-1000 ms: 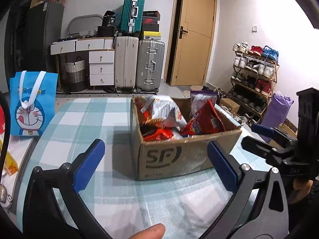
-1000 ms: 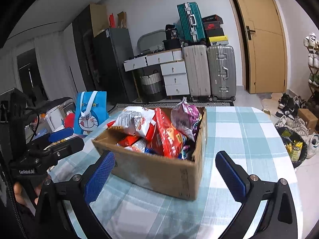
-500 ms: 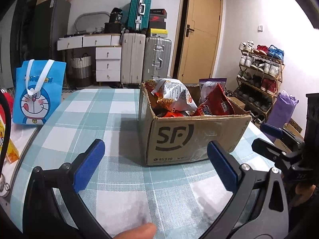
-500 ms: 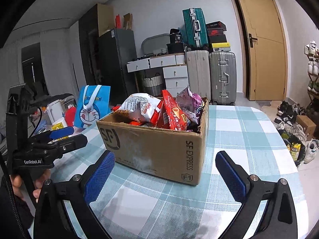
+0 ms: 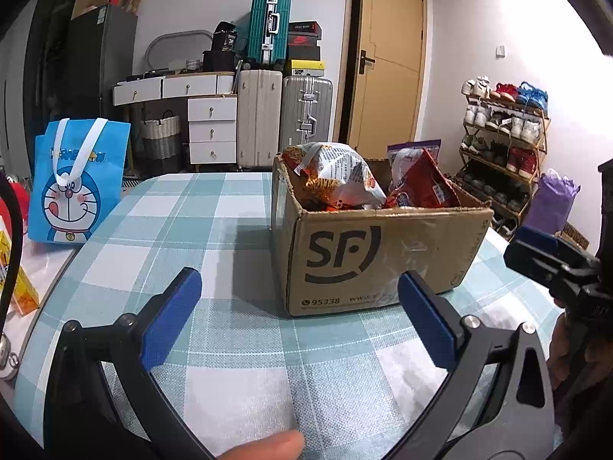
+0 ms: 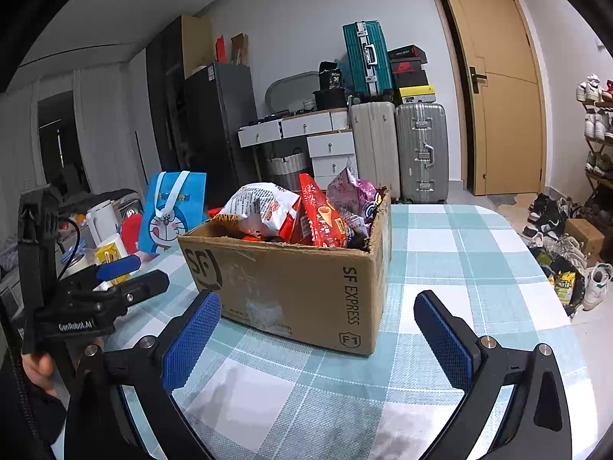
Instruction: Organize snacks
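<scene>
Snacks [image 5: 341,176], judged light, soft and crinkly, are best pinched by their bag tops ahead of both spread, empty claws [image 5: 299,308] [image 6: 318,331].

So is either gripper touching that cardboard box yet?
Apart. In the right wrist view, checked tablecloth shows between the open right gripper and the cardboard box; the left gripper hangs clear beside it.

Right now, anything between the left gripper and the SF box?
Nothing: only bare checked tablecloth lies between the open left gripper and the cardboard box, seen in the left wrist view.
</scene>
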A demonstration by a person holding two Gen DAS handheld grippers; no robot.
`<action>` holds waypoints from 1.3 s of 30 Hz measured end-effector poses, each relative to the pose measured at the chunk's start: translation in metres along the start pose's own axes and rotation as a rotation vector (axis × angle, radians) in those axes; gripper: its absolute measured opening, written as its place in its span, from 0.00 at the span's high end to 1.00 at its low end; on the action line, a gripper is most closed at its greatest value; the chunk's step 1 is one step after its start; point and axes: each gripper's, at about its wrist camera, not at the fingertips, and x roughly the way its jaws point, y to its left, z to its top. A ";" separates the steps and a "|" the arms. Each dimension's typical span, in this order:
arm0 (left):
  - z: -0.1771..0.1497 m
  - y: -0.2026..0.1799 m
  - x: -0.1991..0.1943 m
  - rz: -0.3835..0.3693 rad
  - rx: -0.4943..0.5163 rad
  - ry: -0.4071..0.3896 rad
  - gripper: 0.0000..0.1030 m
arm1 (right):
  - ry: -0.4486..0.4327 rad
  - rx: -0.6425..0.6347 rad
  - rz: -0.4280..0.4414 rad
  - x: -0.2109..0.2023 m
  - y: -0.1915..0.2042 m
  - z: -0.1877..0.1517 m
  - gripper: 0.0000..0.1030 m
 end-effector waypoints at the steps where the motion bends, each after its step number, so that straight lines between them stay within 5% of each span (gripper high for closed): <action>1: 0.000 -0.001 0.001 0.000 0.002 0.001 0.01 | -0.003 0.000 -0.006 0.000 0.000 0.000 0.00; 39: 0.000 0.002 0.001 0.010 -0.003 -0.007 0.01 | -0.010 -0.026 -0.024 -0.002 0.005 0.000 0.00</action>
